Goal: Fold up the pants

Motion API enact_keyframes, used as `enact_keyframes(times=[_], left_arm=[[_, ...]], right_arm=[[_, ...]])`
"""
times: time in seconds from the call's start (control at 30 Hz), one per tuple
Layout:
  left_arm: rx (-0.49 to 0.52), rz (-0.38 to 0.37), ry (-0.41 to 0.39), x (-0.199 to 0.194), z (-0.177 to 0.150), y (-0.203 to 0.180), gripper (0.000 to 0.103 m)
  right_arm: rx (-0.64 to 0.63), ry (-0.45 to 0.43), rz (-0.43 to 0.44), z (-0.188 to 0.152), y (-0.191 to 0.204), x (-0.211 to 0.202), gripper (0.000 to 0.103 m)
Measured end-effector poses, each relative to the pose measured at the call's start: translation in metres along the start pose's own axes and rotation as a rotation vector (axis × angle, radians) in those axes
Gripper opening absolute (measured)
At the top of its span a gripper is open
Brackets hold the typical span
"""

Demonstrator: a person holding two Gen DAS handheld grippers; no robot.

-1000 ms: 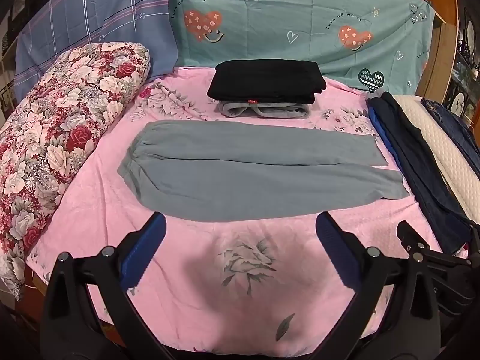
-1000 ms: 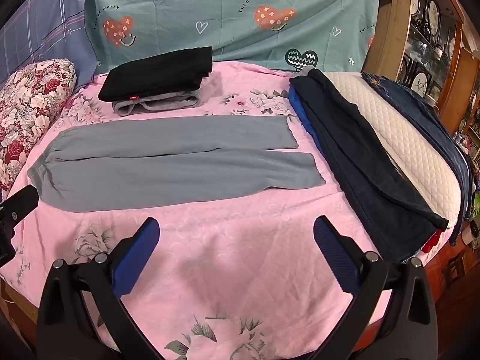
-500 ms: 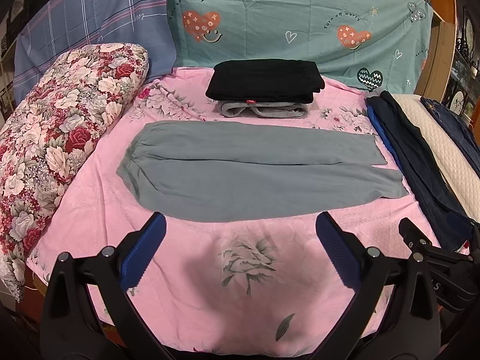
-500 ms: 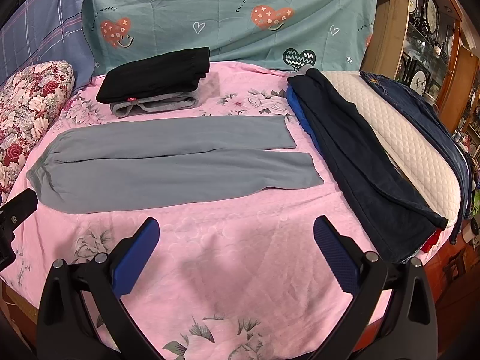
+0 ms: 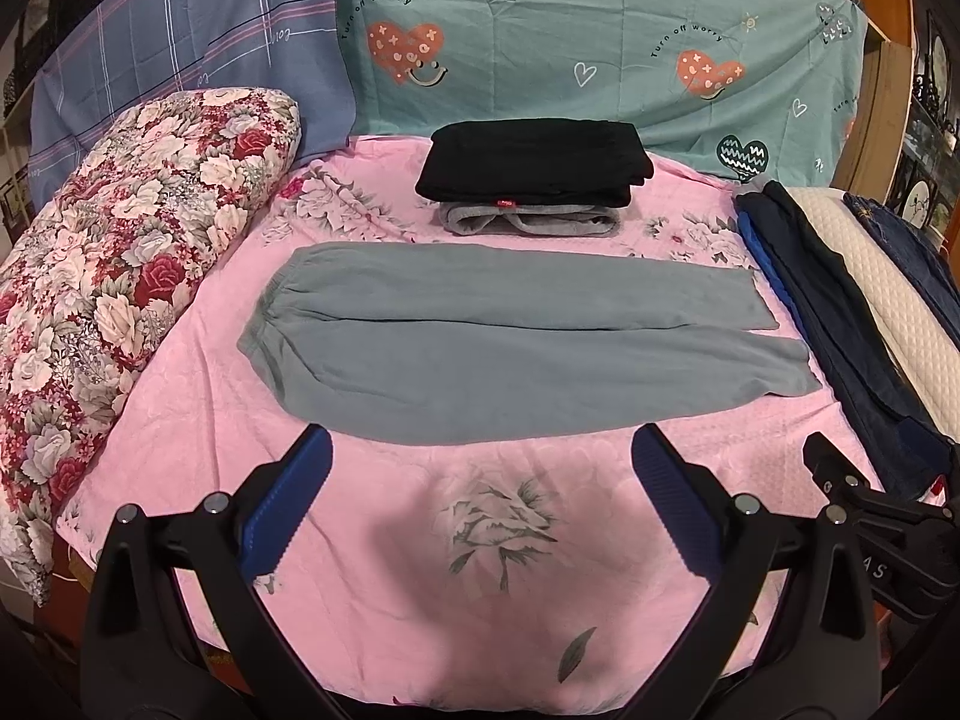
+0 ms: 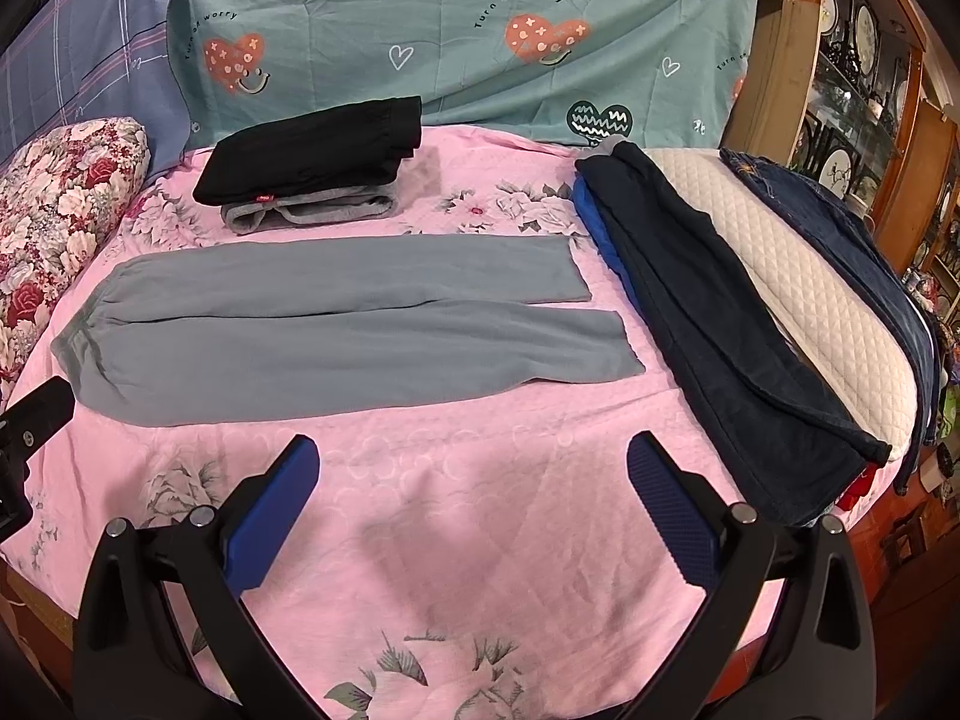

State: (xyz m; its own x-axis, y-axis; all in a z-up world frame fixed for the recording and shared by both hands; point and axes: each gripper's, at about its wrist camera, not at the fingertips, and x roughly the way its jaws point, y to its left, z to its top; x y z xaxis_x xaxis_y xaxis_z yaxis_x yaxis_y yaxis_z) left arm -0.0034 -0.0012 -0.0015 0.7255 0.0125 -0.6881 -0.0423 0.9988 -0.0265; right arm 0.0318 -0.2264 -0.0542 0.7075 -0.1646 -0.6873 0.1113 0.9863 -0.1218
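Item one: we list grey pants (image 5: 516, 354), spread flat across the middle of the frame on the pink floral bedspread (image 5: 480, 570), waistband at left, legs running right. Item two: left gripper (image 5: 480, 498), lower centre, fingers spread wide, holding nothing, above bare bedspread. Item three: right gripper (image 6: 471, 498), likewise released and empty. Item four: folded black garment (image 5: 534, 159) atop a folded grey one (image 5: 528, 219), upper centre. Item five: dark navy pants (image 6: 720, 324), right side.

One pair of grey pants (image 5: 510, 348) lies spread mid-frame. Two folded garments, black (image 5: 534, 162) atop grey (image 5: 528, 221), sit stacked above it. One floral pillow (image 5: 108, 252) lies left, one white quilted pillow (image 6: 804, 294) right. Two claws, left (image 5: 480, 498) and right (image 6: 471, 498), fill the bottom.
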Motion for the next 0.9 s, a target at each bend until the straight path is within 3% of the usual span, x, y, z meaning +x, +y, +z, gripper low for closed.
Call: enact_keyframes(times=[0.9], left_arm=[[-0.003,0.001,0.001,-0.0001,-0.0016,0.0041,0.101]], right_arm=[[-0.002,0.005,0.005,-0.0036,0.0022,0.0016,0.102]])
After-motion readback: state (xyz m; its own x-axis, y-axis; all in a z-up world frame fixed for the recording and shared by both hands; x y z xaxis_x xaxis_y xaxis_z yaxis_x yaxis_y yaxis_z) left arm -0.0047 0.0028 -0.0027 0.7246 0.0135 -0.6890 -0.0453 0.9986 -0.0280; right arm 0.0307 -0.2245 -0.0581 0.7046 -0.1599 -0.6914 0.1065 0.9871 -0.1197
